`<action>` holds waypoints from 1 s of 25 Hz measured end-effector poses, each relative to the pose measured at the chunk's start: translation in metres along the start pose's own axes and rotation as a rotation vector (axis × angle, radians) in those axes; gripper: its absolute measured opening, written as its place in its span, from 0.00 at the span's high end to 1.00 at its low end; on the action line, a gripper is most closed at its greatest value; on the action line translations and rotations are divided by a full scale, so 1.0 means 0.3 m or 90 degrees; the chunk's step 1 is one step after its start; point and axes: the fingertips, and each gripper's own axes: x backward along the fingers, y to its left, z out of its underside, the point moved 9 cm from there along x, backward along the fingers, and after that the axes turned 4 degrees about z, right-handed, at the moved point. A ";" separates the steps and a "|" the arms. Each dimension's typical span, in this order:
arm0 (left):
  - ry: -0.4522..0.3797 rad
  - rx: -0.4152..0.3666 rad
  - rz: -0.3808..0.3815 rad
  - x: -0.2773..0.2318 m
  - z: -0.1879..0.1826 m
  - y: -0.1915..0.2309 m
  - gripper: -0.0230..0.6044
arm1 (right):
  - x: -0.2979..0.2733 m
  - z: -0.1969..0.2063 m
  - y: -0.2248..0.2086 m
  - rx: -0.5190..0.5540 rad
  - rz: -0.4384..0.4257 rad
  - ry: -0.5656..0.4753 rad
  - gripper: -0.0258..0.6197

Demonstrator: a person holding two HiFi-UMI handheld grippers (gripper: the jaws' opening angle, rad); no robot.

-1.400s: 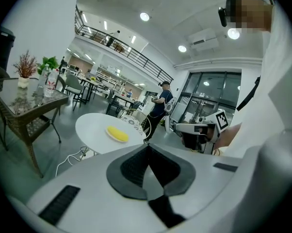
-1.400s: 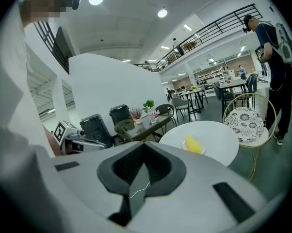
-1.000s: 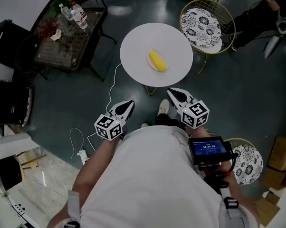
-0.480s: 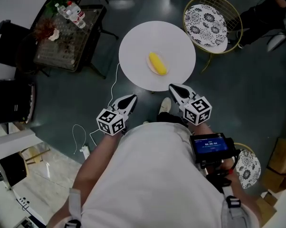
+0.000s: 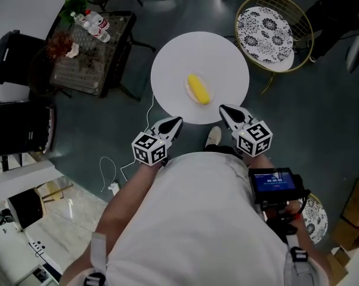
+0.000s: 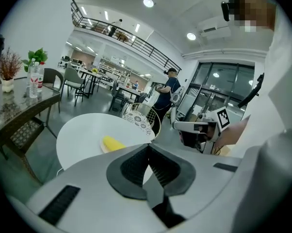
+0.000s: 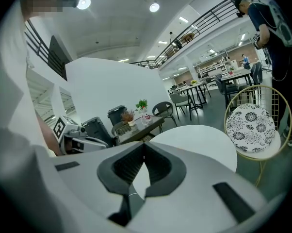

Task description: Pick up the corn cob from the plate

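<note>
Round white table [image 5: 173, 58] in a café hall, with both claws at its near edge.
Left gripper [image 5: 176, 121] and right gripper [image 5: 225, 109] are each clenched on nothing, tips together, side by side at the table's near rim. Beyond them the yellow corn cob [image 5: 198, 89] lies on what looks like a small pale plate [image 5: 189, 92] at mid-table. A patterned chair [image 5: 269, 25] stands far right.
</note>
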 end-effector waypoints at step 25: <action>0.127 0.019 -0.025 -0.173 -0.057 0.122 0.95 | -0.049 0.016 -0.115 -0.032 0.053 0.000 0.95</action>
